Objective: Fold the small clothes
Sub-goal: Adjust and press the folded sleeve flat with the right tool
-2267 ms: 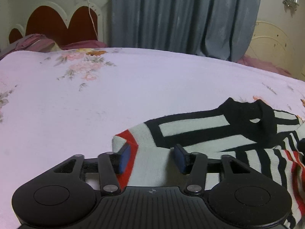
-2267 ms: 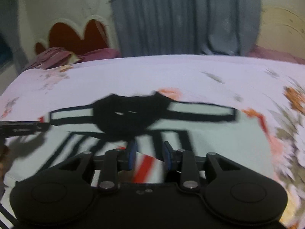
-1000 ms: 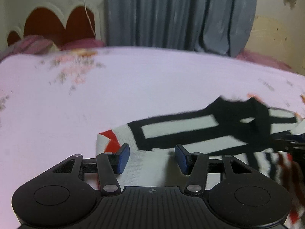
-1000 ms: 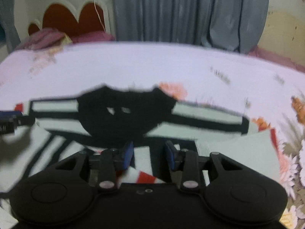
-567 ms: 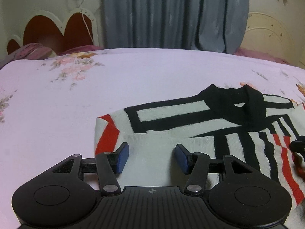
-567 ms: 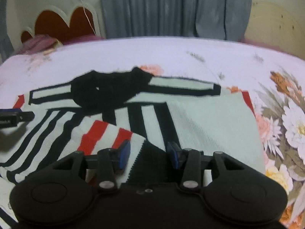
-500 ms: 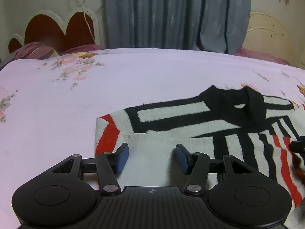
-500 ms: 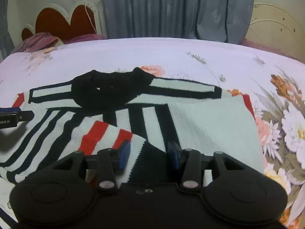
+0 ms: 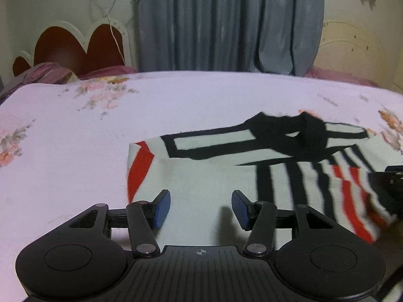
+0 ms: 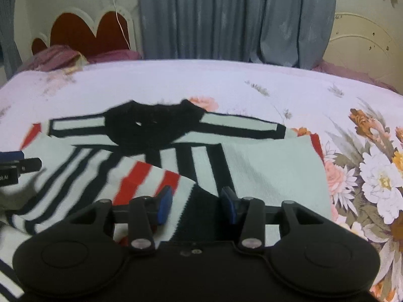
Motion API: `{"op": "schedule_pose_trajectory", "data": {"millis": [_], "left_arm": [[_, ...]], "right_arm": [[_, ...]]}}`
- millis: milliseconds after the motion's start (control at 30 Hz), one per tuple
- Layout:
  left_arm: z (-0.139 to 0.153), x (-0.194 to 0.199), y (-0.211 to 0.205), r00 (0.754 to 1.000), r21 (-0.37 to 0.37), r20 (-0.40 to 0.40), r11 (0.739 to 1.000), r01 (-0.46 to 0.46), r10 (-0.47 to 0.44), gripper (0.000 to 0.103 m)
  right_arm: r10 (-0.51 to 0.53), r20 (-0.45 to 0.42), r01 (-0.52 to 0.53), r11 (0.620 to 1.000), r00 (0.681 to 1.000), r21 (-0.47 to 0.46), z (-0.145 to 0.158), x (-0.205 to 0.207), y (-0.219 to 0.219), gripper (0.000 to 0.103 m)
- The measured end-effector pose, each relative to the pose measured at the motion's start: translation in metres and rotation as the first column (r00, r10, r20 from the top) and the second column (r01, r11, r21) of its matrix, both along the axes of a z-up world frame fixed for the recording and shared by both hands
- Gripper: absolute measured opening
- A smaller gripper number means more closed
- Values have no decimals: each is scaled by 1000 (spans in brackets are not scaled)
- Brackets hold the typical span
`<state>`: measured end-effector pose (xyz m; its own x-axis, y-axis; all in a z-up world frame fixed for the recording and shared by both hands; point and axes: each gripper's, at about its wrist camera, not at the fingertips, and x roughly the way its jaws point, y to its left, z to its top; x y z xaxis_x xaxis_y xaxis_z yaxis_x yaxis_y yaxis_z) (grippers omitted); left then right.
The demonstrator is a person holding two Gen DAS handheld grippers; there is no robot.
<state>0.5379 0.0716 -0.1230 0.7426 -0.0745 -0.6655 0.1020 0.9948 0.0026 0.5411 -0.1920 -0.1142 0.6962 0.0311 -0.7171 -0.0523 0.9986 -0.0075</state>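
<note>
Two sleeves look folded in already across the striped sweater [image 10: 191, 161], which lies flat on the bed [image 9: 75, 130], collar toward the curtain. Left claw [image 9: 200, 209] hangs released over the white hem, gripping nothing. Right claw [image 10: 195, 202] is spread too, straddling the black cuff without pinching it. By my read, the body folds remain.

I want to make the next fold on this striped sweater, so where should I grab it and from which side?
Judging from its pose, take the sweater by its near edge, coming in low from the near side. It lies flat on the bed with the black collar far away. The left gripper and right gripper, both open, already face that edge, so each could pinch a corner.
</note>
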Motion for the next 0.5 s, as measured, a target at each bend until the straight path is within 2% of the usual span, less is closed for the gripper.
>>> {"op": "schedule_pose_trajectory", "data": {"millis": [167,267,300,500], "left_arm": [[3,-24,-10,1000,-20,8,1000,4,-3,54],[-16,-23,-12,998,-8,-59,1000,1,-1,54],[-20,-25,-11,999,-12,-51,1000,2,-3,54],[-5,-37,-11,1000,-6,-25,1000,7,-7,54]], "right_arm": [[26,4,-26,1000,1000,12,3,-14,10,42],[30,-49,-31,999,998,-18,-12,-14,14,42],[24,-66,-26,999,997,-28,-17,-13,14,42],[6,-25,-6,1000,1000,-18,-6,-24,6,42]]}}
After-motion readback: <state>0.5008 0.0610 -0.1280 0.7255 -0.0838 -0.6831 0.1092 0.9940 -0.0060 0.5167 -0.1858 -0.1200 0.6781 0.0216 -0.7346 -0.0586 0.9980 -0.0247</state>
